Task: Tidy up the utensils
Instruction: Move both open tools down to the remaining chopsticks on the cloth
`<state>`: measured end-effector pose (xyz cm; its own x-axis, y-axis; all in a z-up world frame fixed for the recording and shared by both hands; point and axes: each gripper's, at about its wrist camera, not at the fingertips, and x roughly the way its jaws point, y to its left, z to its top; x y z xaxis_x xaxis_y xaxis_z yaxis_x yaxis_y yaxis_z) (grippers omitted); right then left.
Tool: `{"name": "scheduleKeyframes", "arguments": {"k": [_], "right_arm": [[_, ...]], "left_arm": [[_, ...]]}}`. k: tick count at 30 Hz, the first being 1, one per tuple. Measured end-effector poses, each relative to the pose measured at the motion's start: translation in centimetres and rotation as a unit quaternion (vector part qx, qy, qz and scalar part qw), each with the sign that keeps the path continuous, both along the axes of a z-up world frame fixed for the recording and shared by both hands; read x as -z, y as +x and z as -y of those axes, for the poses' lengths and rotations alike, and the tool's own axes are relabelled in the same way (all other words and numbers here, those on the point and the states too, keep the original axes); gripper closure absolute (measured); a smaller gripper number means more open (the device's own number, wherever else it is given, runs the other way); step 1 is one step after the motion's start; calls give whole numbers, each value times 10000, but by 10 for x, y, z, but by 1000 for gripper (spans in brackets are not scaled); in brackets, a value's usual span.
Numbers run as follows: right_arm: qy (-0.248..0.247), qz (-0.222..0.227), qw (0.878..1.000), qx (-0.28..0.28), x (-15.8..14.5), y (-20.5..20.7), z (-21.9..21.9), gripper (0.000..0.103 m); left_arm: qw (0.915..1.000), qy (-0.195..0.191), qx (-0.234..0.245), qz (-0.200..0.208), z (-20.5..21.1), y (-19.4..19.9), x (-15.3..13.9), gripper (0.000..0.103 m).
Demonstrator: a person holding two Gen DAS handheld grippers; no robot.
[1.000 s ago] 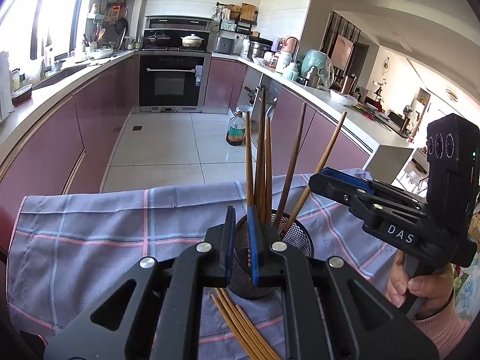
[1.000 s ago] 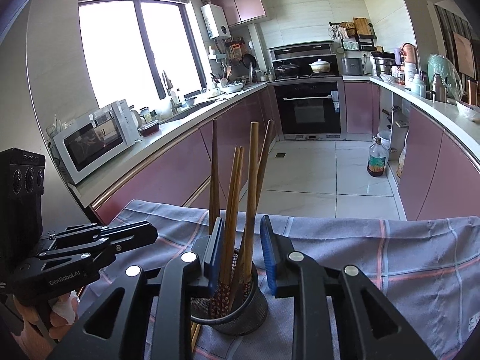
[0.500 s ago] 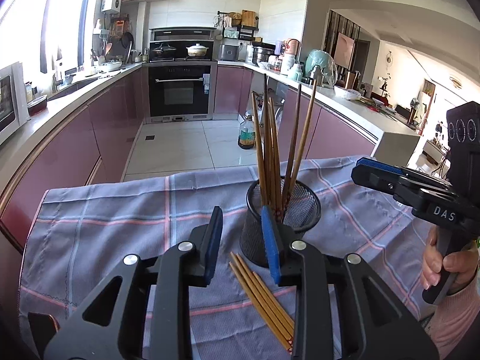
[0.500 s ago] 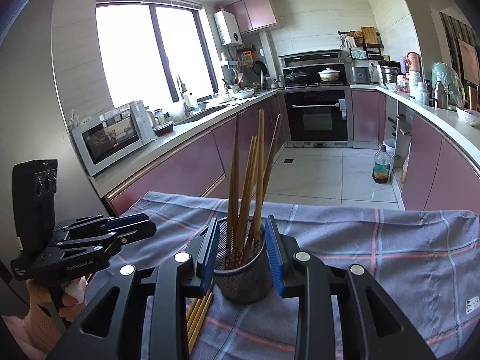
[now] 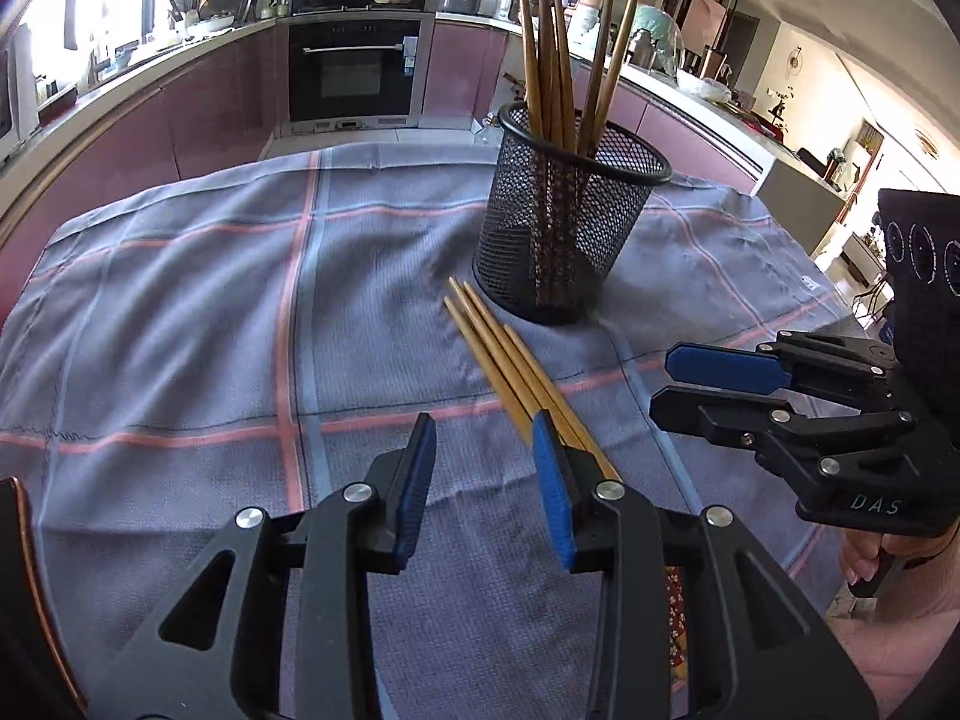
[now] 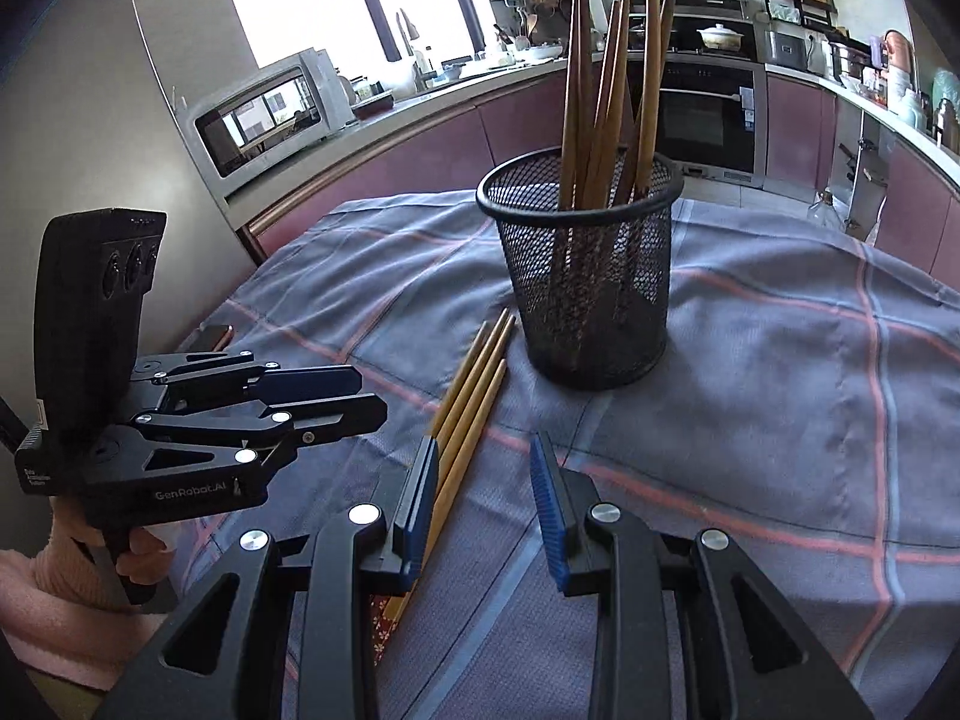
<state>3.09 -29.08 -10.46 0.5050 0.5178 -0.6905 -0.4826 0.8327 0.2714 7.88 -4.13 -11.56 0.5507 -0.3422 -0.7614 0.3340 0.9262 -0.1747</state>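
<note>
A black mesh holder (image 5: 564,216) (image 6: 591,276) stands upright on a grey checked cloth (image 5: 210,300) with several brown chopsticks (image 5: 552,48) (image 6: 606,78) standing in it. Several lighter chopsticks (image 5: 510,360) (image 6: 474,390) lie flat on the cloth just in front of the holder. My left gripper (image 5: 483,480) (image 6: 354,390) is open and empty, above the near ends of the lying chopsticks. My right gripper (image 6: 483,504) (image 5: 690,384) is open and empty, beside it, short of the holder.
The cloth (image 6: 810,372) covers a table with edges close on all sides. A phone-like object (image 6: 210,336) lies at the cloth's left edge. Kitchen counters, a microwave (image 6: 264,114) and an oven (image 5: 354,66) lie beyond.
Both grippers have drawn back from the holder and opened wider. The holder now stands free on the cloth, and the views tilt down onto the lying chopsticks.
</note>
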Motion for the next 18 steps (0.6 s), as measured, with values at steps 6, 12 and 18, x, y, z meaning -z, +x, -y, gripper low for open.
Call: {"name": "scheduleKeyframes", "arguments": {"k": [6, 12, 18], "right_arm": [[53, -85, 9999, 72, 4, -4, 0, 73], [-21, -126, 9999, 50, 8, -7, -2, 73], [-19, -166, 9999, 31, 12, -7, -4, 73]], "left_arm": [[9999, -57, 92, -129, 12, -1, 7, 68], [9997, 5, 76, -246, 17, 1, 15, 67], [9997, 119, 93, -212, 22, 1, 17, 67]]}}
